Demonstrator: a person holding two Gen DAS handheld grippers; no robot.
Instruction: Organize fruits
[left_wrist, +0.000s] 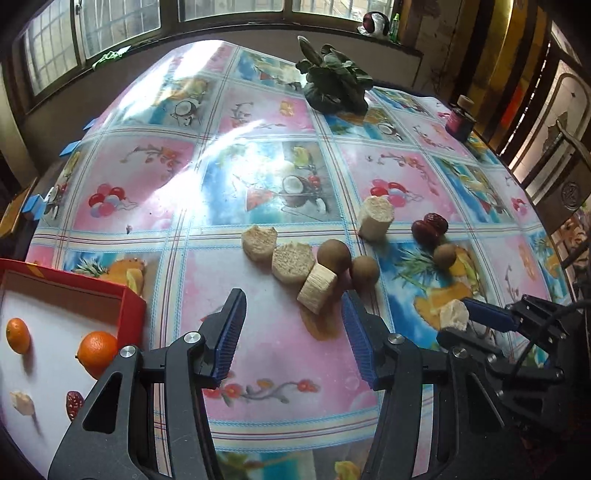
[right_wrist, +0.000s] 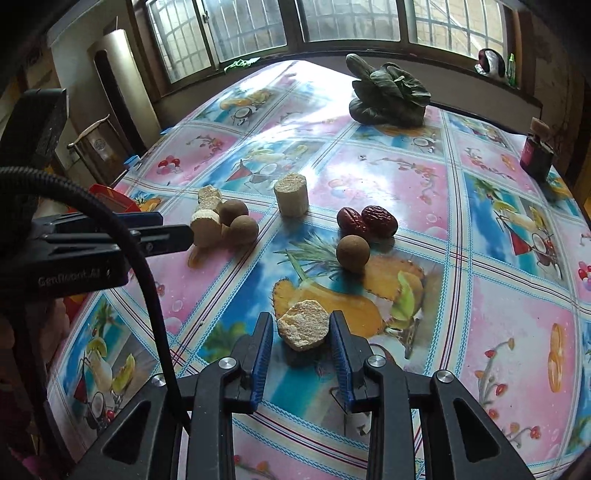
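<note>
The surface (right_wrist: 498, 332) is a table under a glossy fruit-print cloth, with wide bare stretches toward the windows and on its right half. Its far edge carries a bunch of leafy greens (right_wrist: 388, 98) and a dark jar (right_wrist: 535, 155). A red box (left_wrist: 129, 306) sits at the near left edge with two oranges (left_wrist: 96, 352) inside.

The right gripper (right_wrist: 302, 332) tilts steeply down, its blue pads flanking a pale cut chunk (right_wrist: 303, 326); the right pad touches it, a thin gap shows on the left. The left gripper (left_wrist: 293, 321) points down too, spread over bare cloth just short of a cluster of pale chunks (left_wrist: 317, 290) and brown round fruits (left_wrist: 334, 254). Two red dates (right_wrist: 367, 220) lie well apart from both.
</note>
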